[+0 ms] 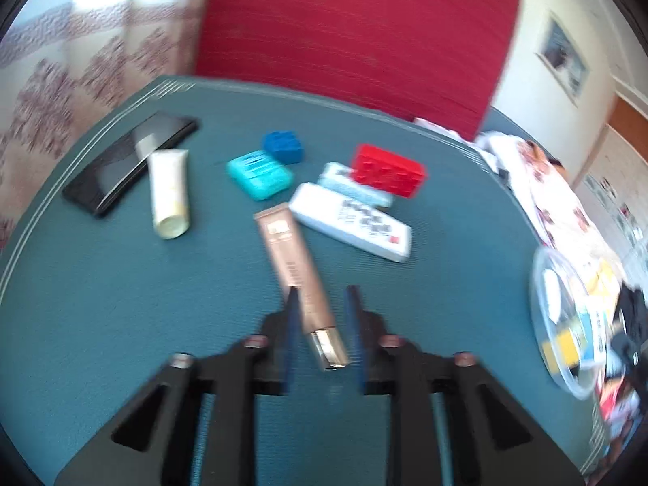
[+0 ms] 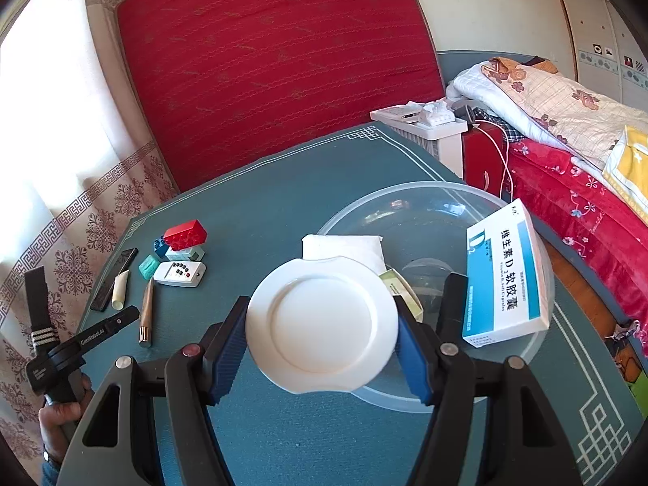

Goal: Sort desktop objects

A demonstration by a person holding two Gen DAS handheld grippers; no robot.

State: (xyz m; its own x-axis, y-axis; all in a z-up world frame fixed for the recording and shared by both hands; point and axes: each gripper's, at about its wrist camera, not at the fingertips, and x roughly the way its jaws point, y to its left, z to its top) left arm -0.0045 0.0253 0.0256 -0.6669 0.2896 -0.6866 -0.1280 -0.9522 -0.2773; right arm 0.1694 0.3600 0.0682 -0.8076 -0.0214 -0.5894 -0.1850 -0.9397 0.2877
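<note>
While the right gripper (image 2: 322,338) clasps the white plate (image 2: 322,324); left jaws parted.

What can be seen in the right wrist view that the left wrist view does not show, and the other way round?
Only the right wrist view shows the white plate between the right gripper fingers, the vitamin D box leaning in the clear bowl, a white napkin, and the bed with a floral quilt.

Only the left wrist view shows the left gripper fingers standing apart around the rose-gold tube.

Both show the red brick, blue brick, teal case, remote control, cream tube, phone and teal tablecloth.
</note>
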